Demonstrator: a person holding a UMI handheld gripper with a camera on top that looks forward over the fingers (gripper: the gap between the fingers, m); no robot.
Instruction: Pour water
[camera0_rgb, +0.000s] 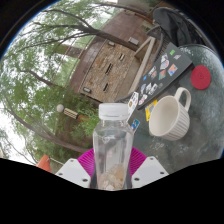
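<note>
Clear plastic bottle (111, 145), cap off, stands upright between the tongs (112, 172), whose pink pads (89, 160) press both its sides. Just beyond, a cream mug (170, 116) lies tilted on the tabletop (160, 75).

Sticker-covered laptop (160, 72) on table (205, 115); red disc (203, 77) beside it; trees (50, 50) beyond.

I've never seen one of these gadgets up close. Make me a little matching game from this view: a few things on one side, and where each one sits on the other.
Things:
1. clear bottle
2. white mug
3. red round thing
4. pink pads

Places:
A. beyond the mug, farther from the gripper
B. on the fingers' inner faces
C. between the fingers
D. beside the bottle, ahead of the fingers

Pairs: 1-C, 2-D, 3-A, 4-B
</note>
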